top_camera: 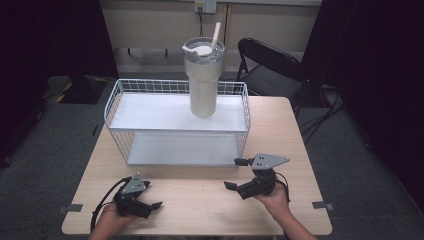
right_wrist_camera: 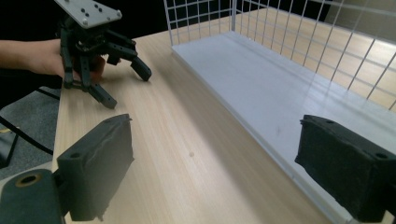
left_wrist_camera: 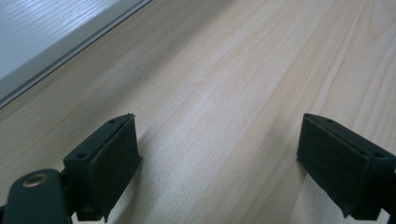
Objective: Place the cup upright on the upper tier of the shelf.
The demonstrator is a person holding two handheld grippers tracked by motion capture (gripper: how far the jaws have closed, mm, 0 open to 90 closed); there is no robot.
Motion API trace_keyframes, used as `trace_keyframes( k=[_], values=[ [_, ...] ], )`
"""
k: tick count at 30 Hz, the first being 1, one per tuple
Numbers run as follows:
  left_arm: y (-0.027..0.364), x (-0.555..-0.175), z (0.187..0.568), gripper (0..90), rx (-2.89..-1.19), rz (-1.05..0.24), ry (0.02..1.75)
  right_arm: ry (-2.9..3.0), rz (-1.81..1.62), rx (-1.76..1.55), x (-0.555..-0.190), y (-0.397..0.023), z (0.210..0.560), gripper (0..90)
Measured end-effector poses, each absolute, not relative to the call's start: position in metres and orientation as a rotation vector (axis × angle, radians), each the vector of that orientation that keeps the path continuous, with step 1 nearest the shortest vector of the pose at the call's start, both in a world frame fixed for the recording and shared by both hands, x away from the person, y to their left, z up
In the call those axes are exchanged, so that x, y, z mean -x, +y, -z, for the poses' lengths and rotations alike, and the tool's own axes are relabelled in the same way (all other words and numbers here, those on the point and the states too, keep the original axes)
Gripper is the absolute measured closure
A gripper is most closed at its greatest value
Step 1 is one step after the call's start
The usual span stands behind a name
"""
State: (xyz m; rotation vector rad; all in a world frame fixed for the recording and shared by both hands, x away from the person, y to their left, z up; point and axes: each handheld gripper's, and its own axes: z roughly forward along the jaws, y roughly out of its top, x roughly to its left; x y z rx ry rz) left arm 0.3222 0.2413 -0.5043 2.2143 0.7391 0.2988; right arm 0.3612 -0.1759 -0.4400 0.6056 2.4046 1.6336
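Note:
A cream tumbler [top_camera: 203, 80] with a lid and straw stands upright on the top shelf of a white wire rack [top_camera: 150, 117] at the middle of the wooden table [top_camera: 200, 205]. My left gripper [top_camera: 153, 194] rests near the table's front left, open, with nothing between its jaws. In the left gripper view its fingers [left_wrist_camera: 109, 158] hover low over bare wood. My right gripper [top_camera: 232, 173] is at the front right, open and empty, pointing left toward the rack's lower shelf [right_wrist_camera: 280, 93]. The right gripper view also shows the left gripper [right_wrist_camera: 127, 87] farther off.
A black folding chair [top_camera: 270, 70] stands behind the table at the right. Dark curtains flank the scene. The rack's white base edge [left_wrist_camera: 46, 37] lies just ahead of the left gripper. Tape marks [top_camera: 320, 205] sit at the table's front corners.

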Motion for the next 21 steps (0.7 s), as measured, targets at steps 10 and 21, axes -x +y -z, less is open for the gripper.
trace_keyframes(
  k=[10, 21],
  values=[
    [0.241, -0.322, 0.504, 12.0, -2.215, -0.299, 0.739, 2.486, -1.539, -0.638, -0.358, -0.18, 0.476, 9.8],
    [0.241, -0.322, 0.504, 12.0, -2.215, -0.299, 0.739, 2.599, -1.309, -0.597, -0.358, -0.175, 0.5, 10.0]
  ],
)
